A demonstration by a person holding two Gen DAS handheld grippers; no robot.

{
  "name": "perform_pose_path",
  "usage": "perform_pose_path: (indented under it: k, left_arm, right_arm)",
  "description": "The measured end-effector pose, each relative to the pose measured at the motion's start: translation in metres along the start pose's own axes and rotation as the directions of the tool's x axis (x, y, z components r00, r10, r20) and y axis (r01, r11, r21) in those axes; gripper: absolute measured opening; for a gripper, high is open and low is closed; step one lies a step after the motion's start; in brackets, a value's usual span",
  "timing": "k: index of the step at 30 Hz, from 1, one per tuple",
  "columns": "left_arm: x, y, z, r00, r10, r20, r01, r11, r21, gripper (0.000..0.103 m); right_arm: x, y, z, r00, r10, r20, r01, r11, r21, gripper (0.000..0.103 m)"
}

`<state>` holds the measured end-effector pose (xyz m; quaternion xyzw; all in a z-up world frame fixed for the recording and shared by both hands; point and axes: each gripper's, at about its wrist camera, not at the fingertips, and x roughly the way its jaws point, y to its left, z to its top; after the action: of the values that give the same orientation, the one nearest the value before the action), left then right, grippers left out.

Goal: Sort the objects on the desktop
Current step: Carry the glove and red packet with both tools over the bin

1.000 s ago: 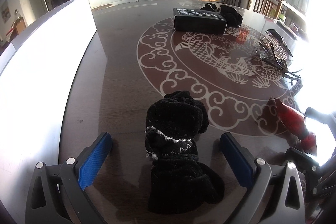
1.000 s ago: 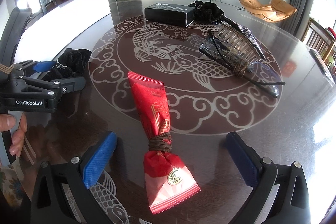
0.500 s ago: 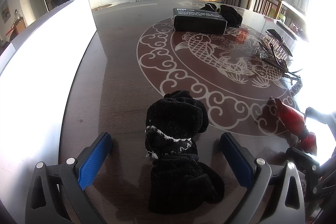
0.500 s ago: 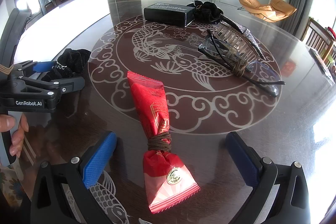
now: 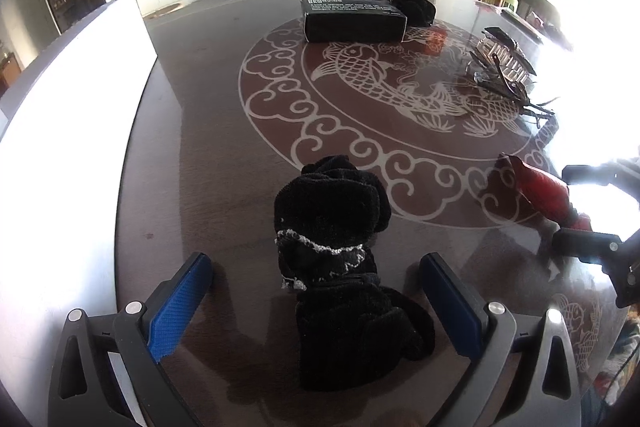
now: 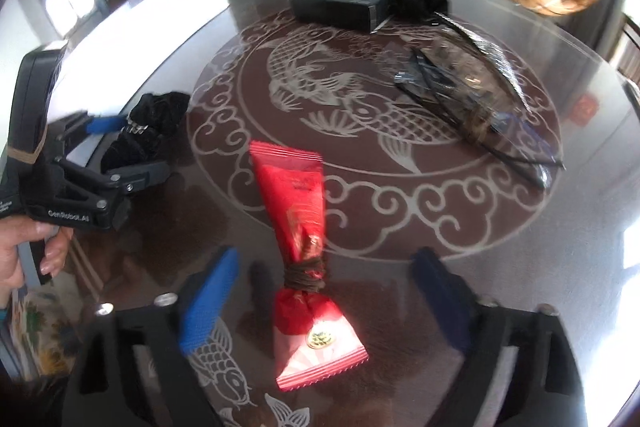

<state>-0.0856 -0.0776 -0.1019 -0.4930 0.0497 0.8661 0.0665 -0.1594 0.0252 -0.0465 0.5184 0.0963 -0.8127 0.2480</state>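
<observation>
A black fuzzy sock bundle with a white trim lies on the dark table between the blue pads of my left gripper, which stands open and clear of it. A red candy wrapper, tied with a brown band, lies between the pads of my right gripper. Its jaws are closing, with a gap still showing on both sides of the wrapper. The wrapper and part of the right gripper's frame also appear at the right edge of the left wrist view. The left gripper over the socks shows at the left of the right wrist view.
A black box and more black cloth sit at the far side. A hair claw with glasses lies to the right on the carp pattern. A white panel runs along the table's left side. A hand holds the left gripper's grip.
The right gripper's jaws have come closer around the red wrapper and the right wrist view has tilted and blurred. The left gripper and the socks have kept still.
</observation>
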Motion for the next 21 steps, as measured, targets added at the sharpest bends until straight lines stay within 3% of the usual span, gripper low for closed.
perform_pose_path:
  k: [1,2,3,4,8,14,18,21]
  left_arm:
    - [-0.002,-0.001,-0.001,1.0,-0.002,0.017,0.002,1.0,0.01,0.088]
    - [-0.006,-0.003,-0.002,0.998,-0.025,0.05,0.024,1.0,0.019,0.074]
    - [-0.01,-0.004,-0.002,0.997,-0.023,0.072,0.021,0.999,0.027,0.04]
    - [-0.013,-0.006,-0.003,0.997,-0.019,0.079,0.016,0.999,0.03,0.034]
    - [-0.042,-0.006,-0.014,0.985,-0.066,0.16,0.068,0.998,-0.01,0.033]
    - [-0.125,0.006,-0.042,0.943,-0.122,0.311,0.158,0.983,-0.091,0.033]
    - [-0.189,0.039,-0.052,0.91,-0.051,0.413,0.109,0.987,-0.118,0.034]
    - [-0.214,0.088,-0.057,0.907,0.042,0.419,0.045,0.98,-0.195,0.034]
  right_arm:
    - [0.001,0.005,0.002,1.0,0.005,-0.024,-0.006,1.0,-0.029,0.076]
    - [0.001,0.01,0.001,1.0,-0.002,-0.029,0.001,0.999,-0.054,0.054]
    - [-0.001,0.015,0.001,0.999,-0.028,-0.029,0.026,0.996,-0.082,0.023]
    - [-0.002,0.018,0.0,0.998,-0.055,-0.033,0.052,0.994,-0.098,0.019]
    - [-0.026,0.019,-0.005,0.999,-0.03,0.01,0.031,0.998,-0.048,0.019]
    - [-0.064,0.04,0.006,0.997,0.022,0.068,-0.021,1.0,-0.021,0.019]
    - [-0.092,0.091,0.036,0.984,0.116,0.137,-0.106,0.991,-0.083,0.019]
    - [-0.107,0.145,0.067,0.961,0.211,0.178,-0.184,0.97,-0.157,0.019]
